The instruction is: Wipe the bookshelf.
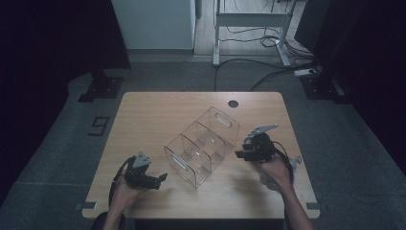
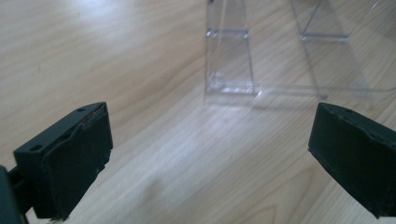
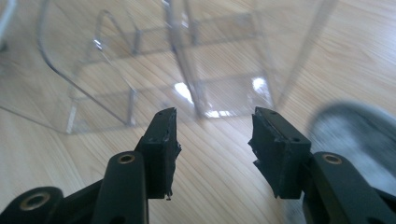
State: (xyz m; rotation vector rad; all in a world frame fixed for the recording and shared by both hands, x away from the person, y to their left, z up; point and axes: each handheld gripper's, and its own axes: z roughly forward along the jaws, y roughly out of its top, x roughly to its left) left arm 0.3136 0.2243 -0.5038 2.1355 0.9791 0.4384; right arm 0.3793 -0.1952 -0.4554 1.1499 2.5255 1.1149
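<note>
Both grippers have their jaws apart and hold nothing. Left gripper (image 1: 143,176) is near the front-left part of the wooden table (image 1: 153,115), in the person's left hand (image 1: 125,188), and its jaws stand wide, with only bare wood between them in its own view (image 2: 205,154). Right gripper (image 1: 249,149) is at the right side, in the right hand (image 1: 275,167), and its jaws stand narrower, also with only wood between them (image 3: 212,135).

Between the two grippers, in the middle of the table, stands the clear plastic organizer (image 1: 203,143), a transparent box with inner dividers and a slot handle at each short end. It sits at a diagonal to the table edges. Neither gripper touches it; each one is just beside it, with a strip of free table in between.

Around the organizer the table has open room on all sides, most at the far-left. A small round hole (image 1: 233,103) is near the far edge, well apart from the organizer.

From the high view the whole outline and the position on the table are plain. Left gripper view gives the low corner and base edge of the organizer (image 2: 233,86) close up. Right gripper view gives the curved wall and the dividers (image 3: 187,60), and a blurred grey round shape (image 3: 350,135) at its right edge which I cannot identify
</note>
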